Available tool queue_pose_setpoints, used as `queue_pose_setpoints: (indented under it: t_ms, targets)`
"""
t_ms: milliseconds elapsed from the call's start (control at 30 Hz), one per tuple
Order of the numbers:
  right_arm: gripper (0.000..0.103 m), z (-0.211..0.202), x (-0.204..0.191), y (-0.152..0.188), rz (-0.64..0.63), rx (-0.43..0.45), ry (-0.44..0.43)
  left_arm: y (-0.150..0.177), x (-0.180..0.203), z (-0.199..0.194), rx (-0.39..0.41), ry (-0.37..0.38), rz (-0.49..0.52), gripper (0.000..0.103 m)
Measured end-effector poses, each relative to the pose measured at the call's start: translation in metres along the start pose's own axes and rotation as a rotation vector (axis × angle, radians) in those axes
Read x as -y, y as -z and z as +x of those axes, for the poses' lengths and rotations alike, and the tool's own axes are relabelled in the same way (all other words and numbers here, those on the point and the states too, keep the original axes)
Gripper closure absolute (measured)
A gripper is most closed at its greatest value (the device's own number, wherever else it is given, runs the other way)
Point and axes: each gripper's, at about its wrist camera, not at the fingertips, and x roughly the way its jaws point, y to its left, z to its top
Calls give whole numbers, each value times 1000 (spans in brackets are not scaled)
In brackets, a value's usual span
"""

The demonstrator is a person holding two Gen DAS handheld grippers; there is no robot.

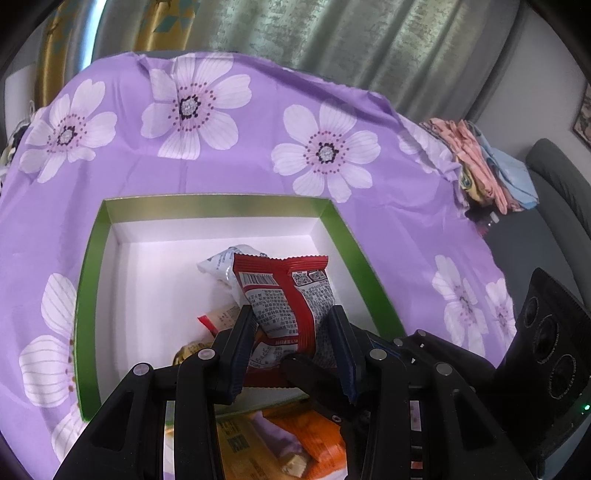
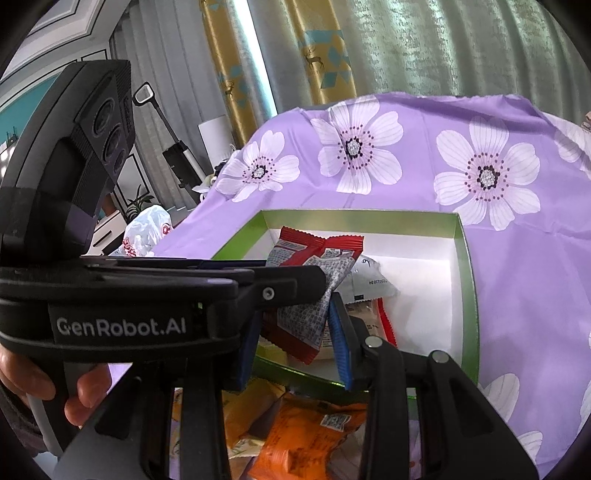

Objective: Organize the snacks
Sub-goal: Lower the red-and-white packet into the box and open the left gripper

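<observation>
Nearest me, below both grippers, I see a heap of loose snacks on the cloth: a crinkled orange foil packet (image 2: 310,435), a tan printed wrapper (image 1: 240,446) and a small lilac-wrapped bar (image 1: 277,439); just above that, my left gripper (image 1: 291,332) has its dark blue pads pinched on the lower half of a red-and-silver snack packet with dense printed text (image 1: 288,295), which stands upright over the near part of the box; my right gripper (image 2: 295,332) has its blue pads pressed against the same packet's lower edge, while the other gripper's black finger crosses in front of it; a person's hand (image 2: 44,384) grips the handle at the lower left of the right view; beyond the pads lies the shallow cardboard box with green outer walls and a white inside (image 1: 218,208), and in it rest a white-and-silver sachet (image 1: 218,266) and a beige packet with red ends (image 1: 218,319); the box sits on a purple tablecloth printed with large white flowers (image 1: 229,170); at the cloth's far right edge lies a pile of folded pink and blue fabric (image 1: 484,166); furthest back hang grey-green and gold curtains (image 1: 332,33)
</observation>
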Motion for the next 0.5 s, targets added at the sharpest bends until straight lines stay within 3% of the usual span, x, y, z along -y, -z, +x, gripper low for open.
queue_pose_setpoints:
  t_ms: [500]
  targets:
    - [63,31,7,5,21,-80,29,1,-12,29,-40,-27,-25,62]
